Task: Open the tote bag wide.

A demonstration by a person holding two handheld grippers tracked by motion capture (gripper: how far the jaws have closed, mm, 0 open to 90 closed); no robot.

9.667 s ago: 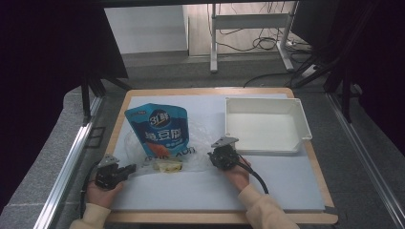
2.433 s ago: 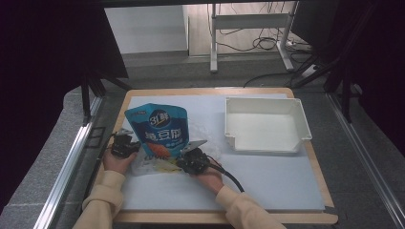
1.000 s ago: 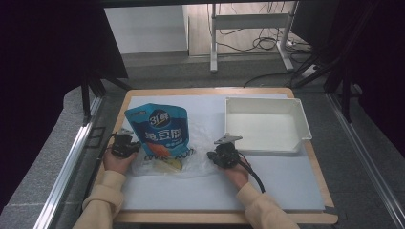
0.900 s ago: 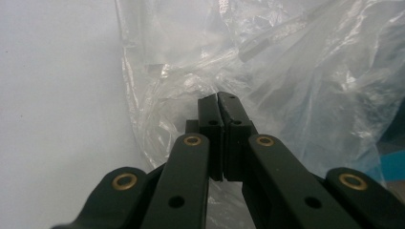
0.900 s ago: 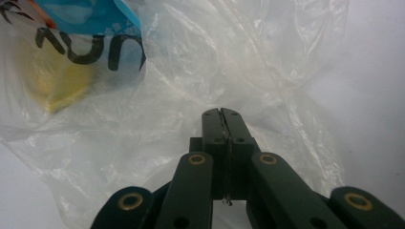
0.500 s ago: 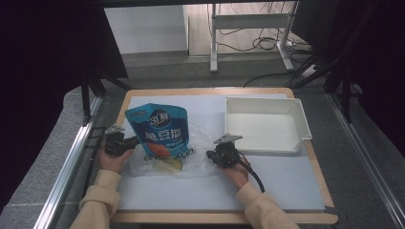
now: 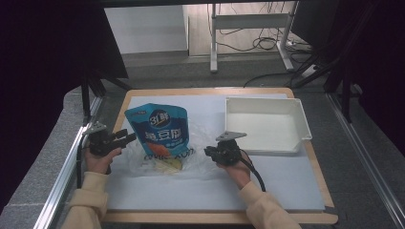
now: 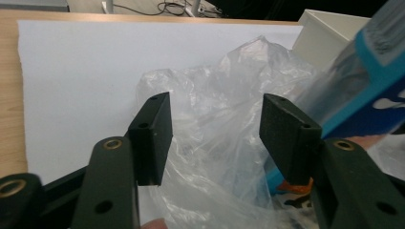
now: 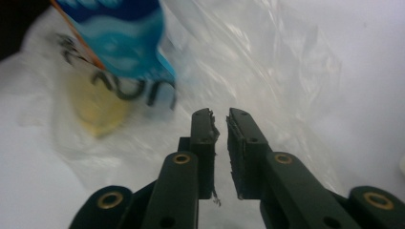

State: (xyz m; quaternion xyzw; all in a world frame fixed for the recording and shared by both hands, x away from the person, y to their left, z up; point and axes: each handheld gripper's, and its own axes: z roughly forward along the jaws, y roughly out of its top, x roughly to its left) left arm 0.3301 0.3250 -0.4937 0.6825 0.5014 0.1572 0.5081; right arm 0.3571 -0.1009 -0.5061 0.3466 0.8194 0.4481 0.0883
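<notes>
A wooden table (image 7: 305,219) with a white mat (image 7: 200,186) stands on a grey floor (image 7: 377,157). Behind it are white desk legs (image 7: 213,38), cables (image 7: 248,45) and dark curtains (image 7: 43,52).

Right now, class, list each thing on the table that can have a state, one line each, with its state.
Blue printed snack pouch: lying partly inside the bag.
Clear crumpled plastic bag: mouth loose, released.
White rectangular plastic tray: empty.
Left claw: open, just been opening.
Right claw: slightly apart, just been opening, gripping nothing.
</notes>
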